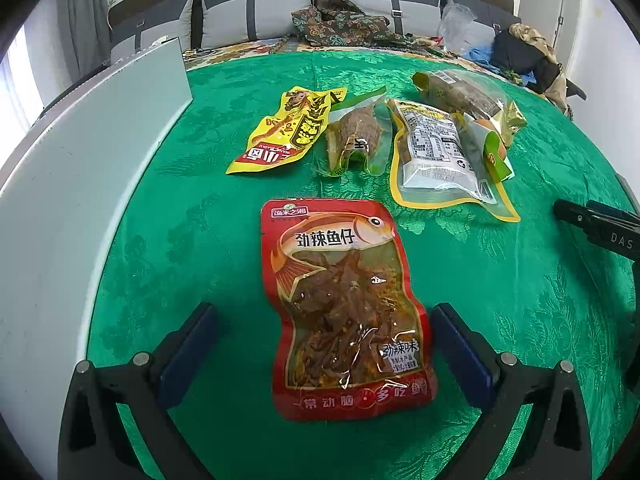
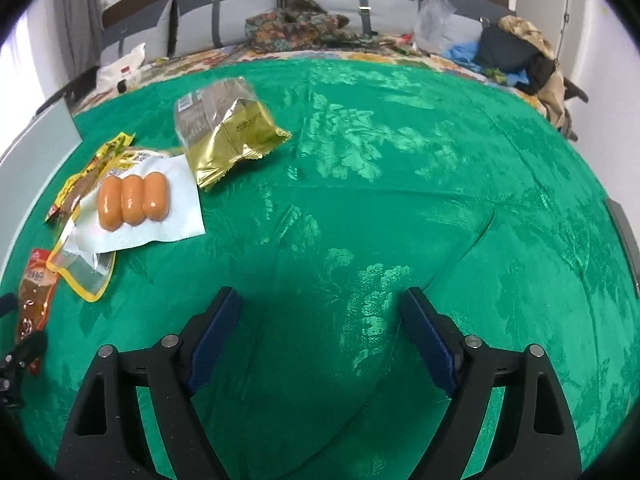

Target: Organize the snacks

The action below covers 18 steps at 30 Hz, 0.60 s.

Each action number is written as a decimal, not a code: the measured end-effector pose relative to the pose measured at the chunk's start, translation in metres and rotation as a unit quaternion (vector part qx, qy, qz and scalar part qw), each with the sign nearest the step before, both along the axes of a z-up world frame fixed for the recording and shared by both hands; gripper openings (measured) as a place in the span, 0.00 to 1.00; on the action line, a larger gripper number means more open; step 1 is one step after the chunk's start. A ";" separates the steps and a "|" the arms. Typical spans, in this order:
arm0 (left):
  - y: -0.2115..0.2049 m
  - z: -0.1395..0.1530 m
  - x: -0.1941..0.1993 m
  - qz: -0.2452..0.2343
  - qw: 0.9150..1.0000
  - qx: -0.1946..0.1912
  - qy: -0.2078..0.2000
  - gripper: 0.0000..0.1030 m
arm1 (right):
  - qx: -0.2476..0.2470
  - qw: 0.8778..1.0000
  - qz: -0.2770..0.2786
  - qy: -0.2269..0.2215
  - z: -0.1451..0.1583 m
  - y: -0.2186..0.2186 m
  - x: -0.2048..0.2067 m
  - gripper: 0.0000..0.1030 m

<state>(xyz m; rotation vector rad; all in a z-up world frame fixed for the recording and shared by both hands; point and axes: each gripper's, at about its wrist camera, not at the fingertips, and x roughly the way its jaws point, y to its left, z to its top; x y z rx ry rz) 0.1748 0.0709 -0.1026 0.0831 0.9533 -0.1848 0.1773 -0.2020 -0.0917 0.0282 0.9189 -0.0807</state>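
Flanking a glossy, crinkled red fish pouch, left gripper released; right gripper spread over green damask cloth.

red fish snack pack, green tablecloth

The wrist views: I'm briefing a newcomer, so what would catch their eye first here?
Probably the red fish snack packet, lying flat on the green tablecloth between the open fingers of the left gripper. Next, the three orange sausages in a clear pack, at the left of the right wrist view beside a gold packet. The right gripper stands open over bare cloth.
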 end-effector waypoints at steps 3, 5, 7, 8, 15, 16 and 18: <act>0.000 0.000 0.001 0.000 1.000 0.001 0.000 1.00 | -0.001 1.000 0.000 0.000 -0.001 -0.003 -0.001 0.84; 0.000 0.000 0.001 0.000 1.000 0.001 0.000 1.00 | -0.002 1.000 0.000 0.000 -0.002 -0.007 -0.002 0.84; 0.000 0.000 0.001 0.000 1.000 0.001 0.000 1.00 | -0.002 1.000 0.000 0.000 -0.001 -0.004 -0.001 0.84; 0.000 0.000 0.001 0.000 1.000 0.001 0.000 1.00 | -0.002 1.000 0.000 0.000 -0.001 -0.006 -0.002 0.84; 0.000 0.000 0.001 0.000 1.000 0.001 0.000 1.00 | -0.002 1.000 0.000 0.000 -0.001 -0.004 -0.001 0.84; 0.000 0.000 0.001 0.000 1.000 0.001 0.000 1.00 | -0.002 1.000 0.000 0.000 -0.001 -0.006 -0.002 0.84; 0.000 0.000 0.001 0.000 1.000 0.001 0.000 1.00 | -0.002 1.000 0.000 0.000 -0.001 -0.006 -0.002 0.84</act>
